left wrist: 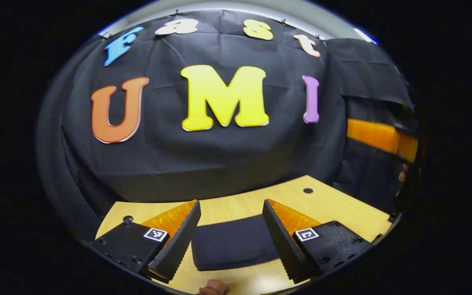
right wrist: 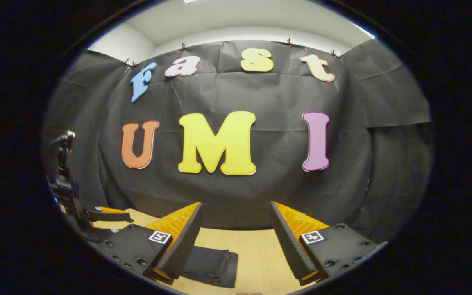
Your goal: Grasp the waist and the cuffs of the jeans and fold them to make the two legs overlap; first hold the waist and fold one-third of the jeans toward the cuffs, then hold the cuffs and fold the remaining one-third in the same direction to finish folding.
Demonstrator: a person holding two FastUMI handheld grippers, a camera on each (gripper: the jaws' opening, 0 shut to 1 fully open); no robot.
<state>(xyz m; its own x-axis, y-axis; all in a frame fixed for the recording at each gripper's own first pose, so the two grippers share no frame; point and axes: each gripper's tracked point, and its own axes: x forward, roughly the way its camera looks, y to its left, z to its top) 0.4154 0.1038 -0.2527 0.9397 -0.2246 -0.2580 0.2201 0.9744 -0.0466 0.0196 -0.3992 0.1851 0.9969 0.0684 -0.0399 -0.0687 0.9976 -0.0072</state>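
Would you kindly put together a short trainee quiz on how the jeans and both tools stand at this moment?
1. True or false: the left tool is shut on the jeans.
2. The folded jeans lie on the: A) floor B) wooden table C) chair
3. Fill in: the right tool has its jaws ____.

Key: 1 false; 2 B; 3 open

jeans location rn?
Folded jeans lie flat on the wooden table, between the left gripper fingers in the left gripper view; low left in the right gripper view.
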